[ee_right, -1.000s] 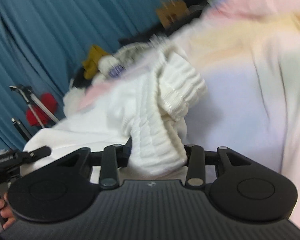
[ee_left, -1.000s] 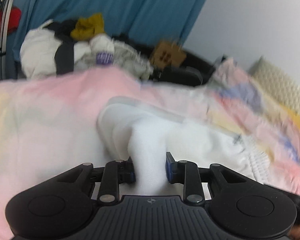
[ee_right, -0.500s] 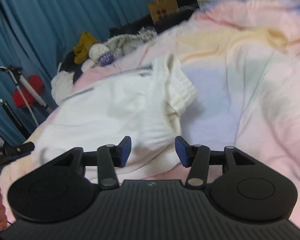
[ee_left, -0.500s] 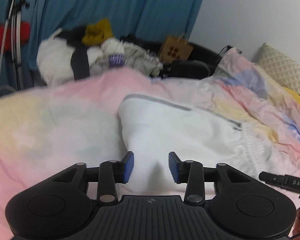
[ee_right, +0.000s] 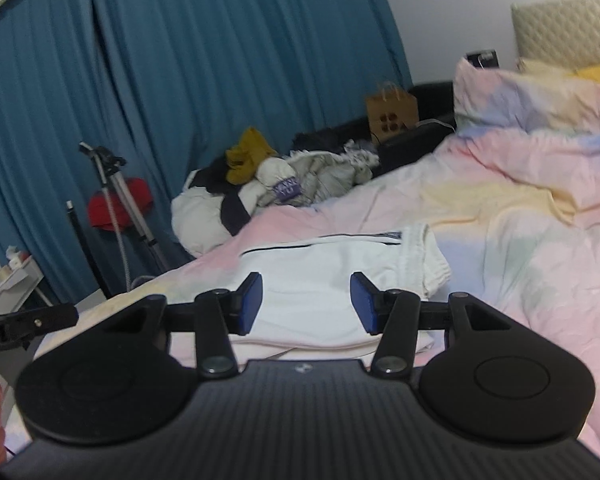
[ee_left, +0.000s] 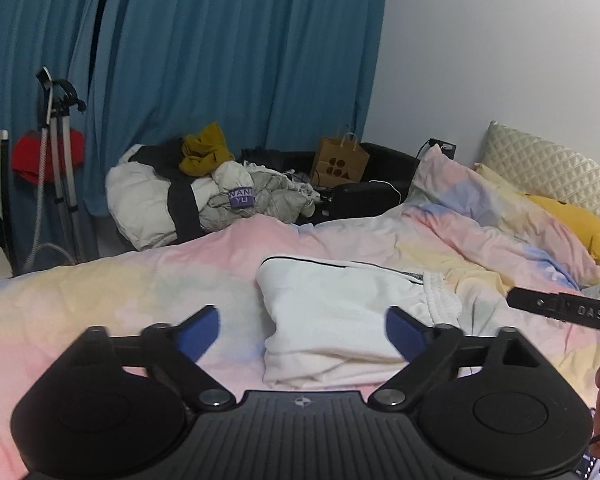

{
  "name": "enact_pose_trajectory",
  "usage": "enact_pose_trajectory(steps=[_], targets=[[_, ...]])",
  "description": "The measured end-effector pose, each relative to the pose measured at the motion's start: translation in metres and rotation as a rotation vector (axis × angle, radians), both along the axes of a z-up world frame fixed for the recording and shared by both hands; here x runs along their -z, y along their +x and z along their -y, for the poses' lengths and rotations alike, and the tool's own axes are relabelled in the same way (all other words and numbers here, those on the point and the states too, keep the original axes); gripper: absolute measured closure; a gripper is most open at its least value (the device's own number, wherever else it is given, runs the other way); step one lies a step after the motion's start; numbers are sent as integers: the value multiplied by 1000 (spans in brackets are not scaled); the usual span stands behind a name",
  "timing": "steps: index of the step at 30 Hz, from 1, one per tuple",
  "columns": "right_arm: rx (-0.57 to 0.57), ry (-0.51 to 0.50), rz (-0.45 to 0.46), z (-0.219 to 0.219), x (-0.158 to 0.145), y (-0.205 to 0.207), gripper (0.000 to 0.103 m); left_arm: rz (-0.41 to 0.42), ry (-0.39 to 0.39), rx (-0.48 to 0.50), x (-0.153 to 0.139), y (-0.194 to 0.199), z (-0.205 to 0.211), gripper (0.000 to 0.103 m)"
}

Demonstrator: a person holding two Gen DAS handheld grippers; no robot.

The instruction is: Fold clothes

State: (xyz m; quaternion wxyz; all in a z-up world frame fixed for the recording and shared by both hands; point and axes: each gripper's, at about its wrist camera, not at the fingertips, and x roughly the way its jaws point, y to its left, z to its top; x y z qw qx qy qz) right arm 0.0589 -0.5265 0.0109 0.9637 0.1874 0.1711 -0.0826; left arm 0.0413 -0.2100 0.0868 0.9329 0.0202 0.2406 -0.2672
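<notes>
Left gripper [ee_left: 302, 330]: blue-padded jaws spread wide, empty, hovering above near edge of white garment [ee_left: 340, 312]. Right gripper [ee_right: 306, 304]: jaws also spread, nothing between them, poised over same garment [ee_right: 328, 276]. Garment lies folded flat on pastel duvet [ee_left: 100, 300], dark piping along far edge, ribbed waistband at right end. Beyond bed: heap of clothes [ee_left: 204, 192], brown paper bag [ee_left: 340, 162], blue curtain [ee_left: 220, 60].
</notes>
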Motion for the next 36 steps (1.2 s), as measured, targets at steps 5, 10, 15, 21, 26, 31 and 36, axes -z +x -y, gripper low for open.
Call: enact_pose_trajectory(steps=[5,10,15,21,26,31,36], targets=[[-9,-45,19,-26,3,-20,51,36,3,-22,-2,-40,-19,0],[13,-79,18,-40,13,-26,43,67,16,-41,-1,-71,-34,0],[28,-82,23,-48,30,-19,11,79,55,-57,7,-74,-37,0],[44,-176,27,-60,43,-13,0,72,79,-89,19,-68,-43,0],[42,-162,-4,-58,52,-7,0,62,80,-95,25,-63,-45,0],[54,-136,-33,-54,58,-3,0,59,84,-97,28,-63,-45,0],[51,-167,-40,-60,59,-2,0,54,85,-98,27,-63,-44,0]])
